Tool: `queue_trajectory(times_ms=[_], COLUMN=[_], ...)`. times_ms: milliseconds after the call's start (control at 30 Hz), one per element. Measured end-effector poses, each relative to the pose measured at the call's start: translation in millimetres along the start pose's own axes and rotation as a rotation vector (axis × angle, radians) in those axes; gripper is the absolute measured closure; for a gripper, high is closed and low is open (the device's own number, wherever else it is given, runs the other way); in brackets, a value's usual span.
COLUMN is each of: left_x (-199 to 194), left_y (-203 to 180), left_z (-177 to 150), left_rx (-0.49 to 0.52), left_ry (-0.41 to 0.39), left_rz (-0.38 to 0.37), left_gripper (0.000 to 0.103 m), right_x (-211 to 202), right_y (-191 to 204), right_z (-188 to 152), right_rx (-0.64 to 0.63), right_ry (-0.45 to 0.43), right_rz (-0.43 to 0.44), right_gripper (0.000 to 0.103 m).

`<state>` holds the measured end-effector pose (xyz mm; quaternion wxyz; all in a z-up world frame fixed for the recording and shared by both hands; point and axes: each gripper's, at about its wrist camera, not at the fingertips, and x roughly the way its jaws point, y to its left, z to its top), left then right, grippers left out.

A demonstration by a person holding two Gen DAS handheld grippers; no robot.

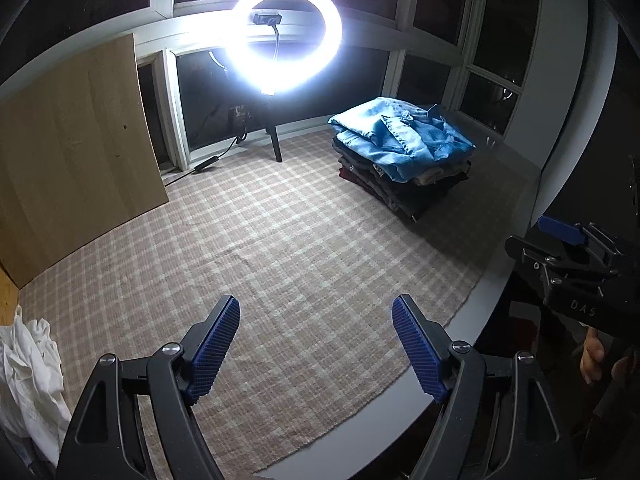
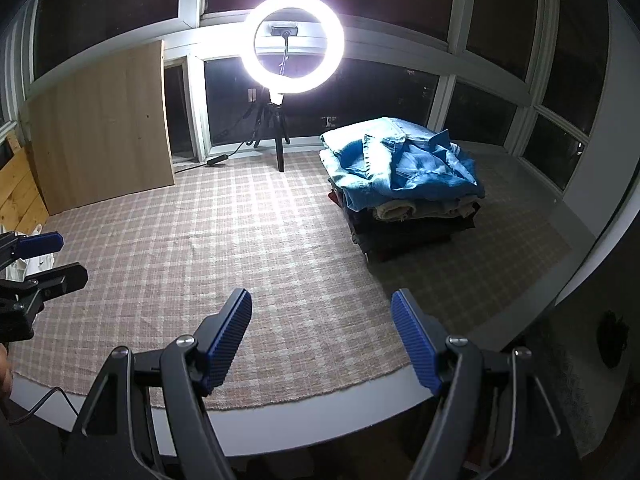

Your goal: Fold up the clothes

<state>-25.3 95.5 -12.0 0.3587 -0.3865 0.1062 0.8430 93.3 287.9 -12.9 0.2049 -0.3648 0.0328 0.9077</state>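
Observation:
A stack of folded clothes (image 1: 404,160) (image 2: 404,188) stands at the far right of the checked cloth, with a blue denim piece on top and dark pieces below. White crumpled clothing (image 1: 28,376) (image 2: 38,262) lies at the left edge. My left gripper (image 1: 316,312) hangs open over the near part of the cloth with nothing between its blue pads. Over the cloth's near edge my right gripper (image 2: 322,306) is open too and holds nothing. Each gripper shows at the side of the other's view.
The checked cloth (image 1: 280,240) (image 2: 240,248) covers a white table (image 1: 380,408) (image 2: 320,416). A bright ring light on a tripod (image 1: 286,36) (image 2: 298,46) stands at the back by dark windows. A wooden board (image 1: 72,152) (image 2: 104,128) leans at the left. A hand (image 1: 594,354) shows at the right.

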Motion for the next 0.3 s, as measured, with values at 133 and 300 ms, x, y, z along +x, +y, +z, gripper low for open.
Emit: queue_trajectory(times_ms=[133,300], left_x=[0.9,-2.5], left_y=[1.2,-4.5], left_z=[0.6,-1.1], left_rx=[-0.007,0.032], left_ry=[0.003,-0.029], left_rz=[-0.016,-0.021], left_gripper=[0.026,0.026], right_x=[-0.5,-1.9], right_y=[1.1,0.7], right_z=[-0.7,-2.3], right_rx=[-0.005,-0.005], right_ry=[0.000,-0.002], right_rz=[-0.006,-0.012], right_gripper=[0.031,0.031])
